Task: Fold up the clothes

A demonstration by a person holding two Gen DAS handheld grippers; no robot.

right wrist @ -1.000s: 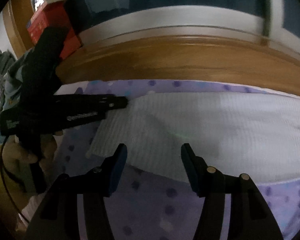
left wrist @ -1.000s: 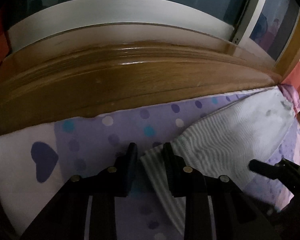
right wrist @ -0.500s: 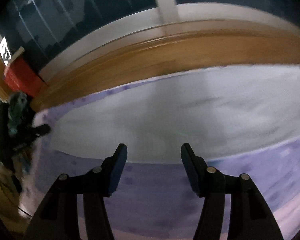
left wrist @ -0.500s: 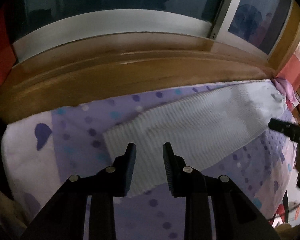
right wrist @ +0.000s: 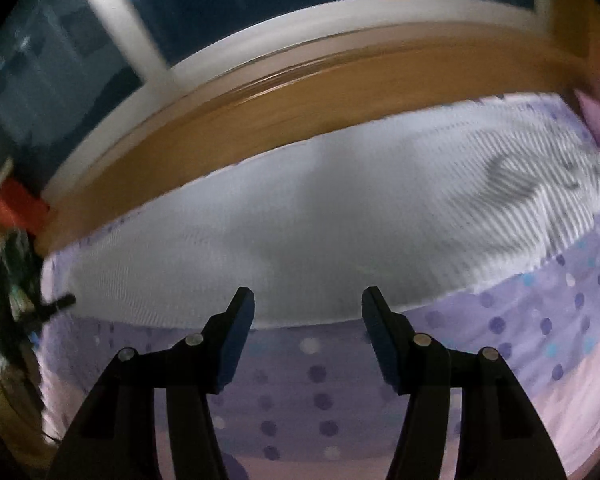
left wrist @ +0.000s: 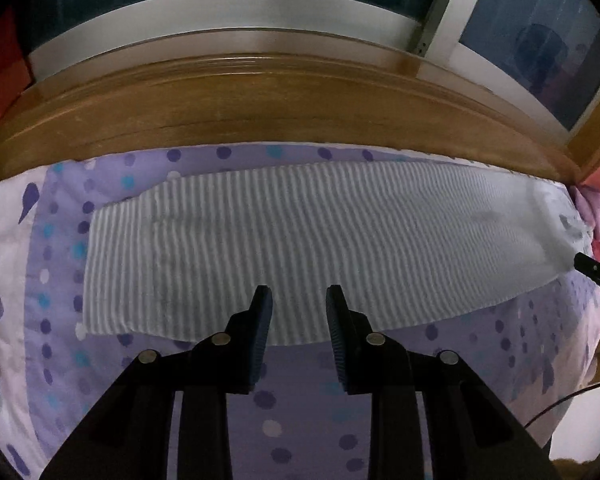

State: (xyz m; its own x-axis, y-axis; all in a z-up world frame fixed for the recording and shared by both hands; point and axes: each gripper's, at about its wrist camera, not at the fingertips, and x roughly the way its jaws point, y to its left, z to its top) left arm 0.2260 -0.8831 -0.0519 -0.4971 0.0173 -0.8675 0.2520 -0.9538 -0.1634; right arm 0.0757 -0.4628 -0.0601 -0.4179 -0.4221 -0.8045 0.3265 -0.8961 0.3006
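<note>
Striped garment (left wrist: 300, 240) lies flat, spread lengthwise on the dotted bedsheet (left wrist: 300, 408) beside the wooden ledge (left wrist: 260, 116). Left gripper (left wrist: 299, 300) and right gripper (right wrist: 308, 300) both released, nothing between jaws. Fabric looks light, limp, ribbed; pinch at end corners, it'll sag midspan.

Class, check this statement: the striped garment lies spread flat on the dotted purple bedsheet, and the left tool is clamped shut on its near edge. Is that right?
Not quite. The striped garment does lie flat on the dotted purple bedsheet, but the left tool is open and grips nothing; its fingers hang above the near edge with a clear gap. The left wrist view shows this.
</note>
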